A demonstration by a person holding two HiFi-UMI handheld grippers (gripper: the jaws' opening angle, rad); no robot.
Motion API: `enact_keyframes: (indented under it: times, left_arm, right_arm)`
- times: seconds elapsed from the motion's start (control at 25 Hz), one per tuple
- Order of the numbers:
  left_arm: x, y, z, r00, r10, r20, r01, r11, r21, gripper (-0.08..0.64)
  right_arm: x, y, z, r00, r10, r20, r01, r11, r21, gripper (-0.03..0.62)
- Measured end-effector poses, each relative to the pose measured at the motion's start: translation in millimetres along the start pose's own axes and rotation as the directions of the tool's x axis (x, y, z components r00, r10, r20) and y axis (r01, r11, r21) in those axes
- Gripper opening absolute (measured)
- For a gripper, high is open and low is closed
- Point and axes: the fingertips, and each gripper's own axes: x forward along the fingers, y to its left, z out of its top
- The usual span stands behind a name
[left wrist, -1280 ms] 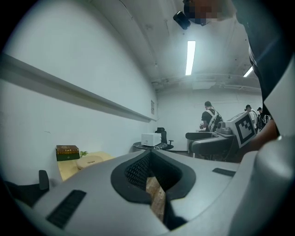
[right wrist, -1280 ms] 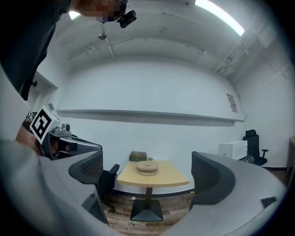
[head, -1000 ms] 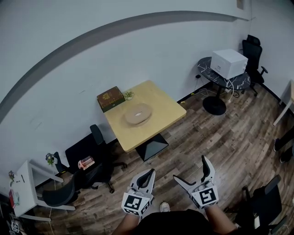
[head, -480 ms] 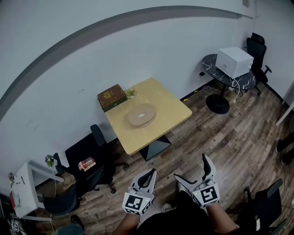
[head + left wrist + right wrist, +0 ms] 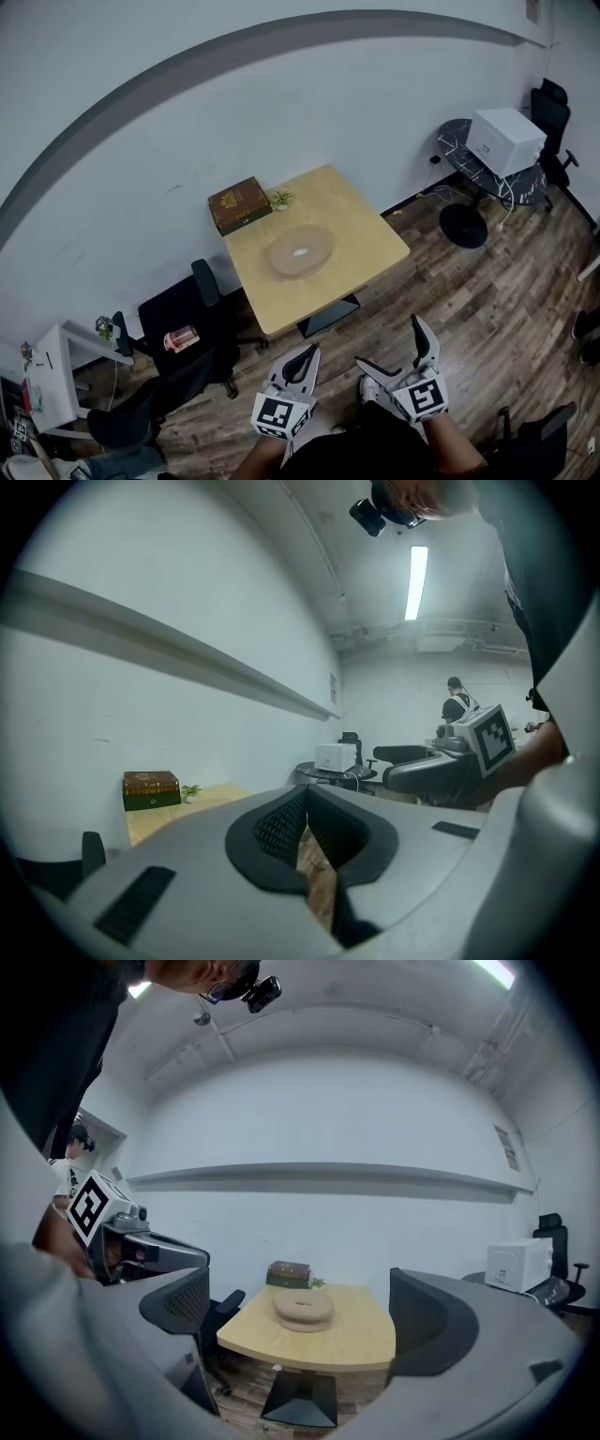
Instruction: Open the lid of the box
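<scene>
Closed box on the far table corner, both grippers well short of it.

In the head view, the brown box (image 5: 240,204) sat with its lid down at the back-left corner of the wooden table (image 5: 366,239), close to the wall; what it held could not be seen. A small plant (image 5: 279,198) stood just beside it and a round wooden dish (image 5: 281,255) lay mid-table. A black chair (image 5: 183,319) stood off the table's left side. The left gripper (image 5: 302,356) and right gripper (image 5: 389,344) hung low over the plank floor (image 5: 487,300), well apart from the table. In the left gripper view, the jaws met with nothing between them, and the box showed far off at the left. In the right gripper view, the jaws stood wide apart and empty, with the table, dish and box distant between them.
</scene>
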Motion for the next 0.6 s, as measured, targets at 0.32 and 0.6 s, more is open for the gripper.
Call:
enact_keyframes:
  times: [0.32,0.6]
  left_arm:
    - [58,31,13,0.997,0.074,-0.004,-0.074,0.997,-0.007,0.020]
    - [97,54,14,0.988,0.153,-0.027,-0.154,0.988,-0.014,0.020]
  right_arm:
    - [61,-40,3,0.993,0.122,0.007,-0.122,0.992,-0.022,0.598]
    - [108,-66,-4,0.971,0.237,-0.011,-0.237,0.970,-0.045,0.598]
